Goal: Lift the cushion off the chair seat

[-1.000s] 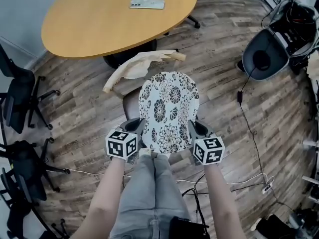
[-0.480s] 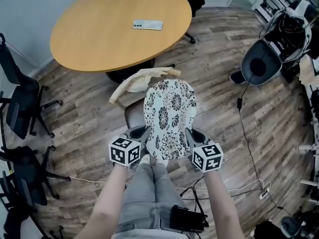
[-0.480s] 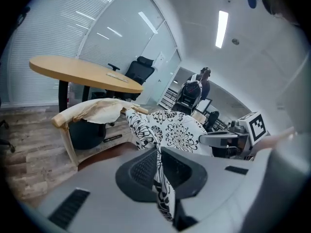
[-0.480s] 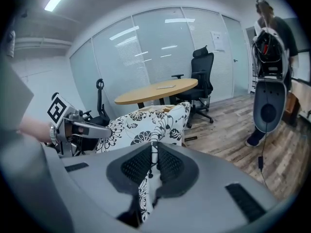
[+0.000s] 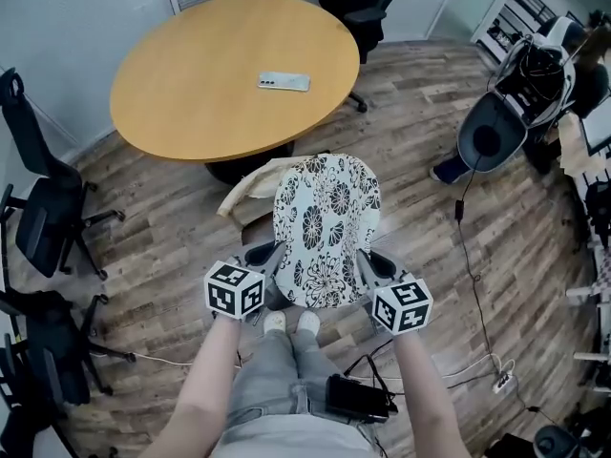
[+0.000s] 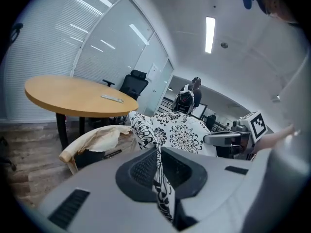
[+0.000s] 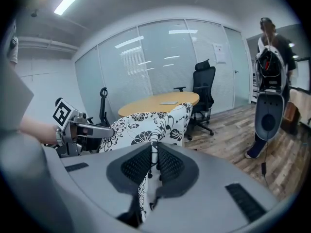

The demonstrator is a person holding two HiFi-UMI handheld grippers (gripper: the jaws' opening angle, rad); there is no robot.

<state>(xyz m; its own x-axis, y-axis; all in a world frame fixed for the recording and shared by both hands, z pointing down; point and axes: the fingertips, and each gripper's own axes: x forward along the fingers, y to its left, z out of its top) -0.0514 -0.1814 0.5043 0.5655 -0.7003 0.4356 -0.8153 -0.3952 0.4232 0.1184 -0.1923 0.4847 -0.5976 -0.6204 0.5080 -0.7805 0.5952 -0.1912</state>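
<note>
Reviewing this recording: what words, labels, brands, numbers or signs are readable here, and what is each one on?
No readable text in any view.
Left marker cube, right marker cube: black-and-white square patterns, no letters or digits.
Sheet on the glass wall: too small to read.
Phone on the round table: no print can be made out.
Cushion: floral pattern only.

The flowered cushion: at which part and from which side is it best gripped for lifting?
Take the thin fabric edge on both long sides, toward the near end, one gripper from each side. The cushion is broad and probably soft, so a single hold might let it sag. The left gripper and right gripper are shut on those edges.
</note>
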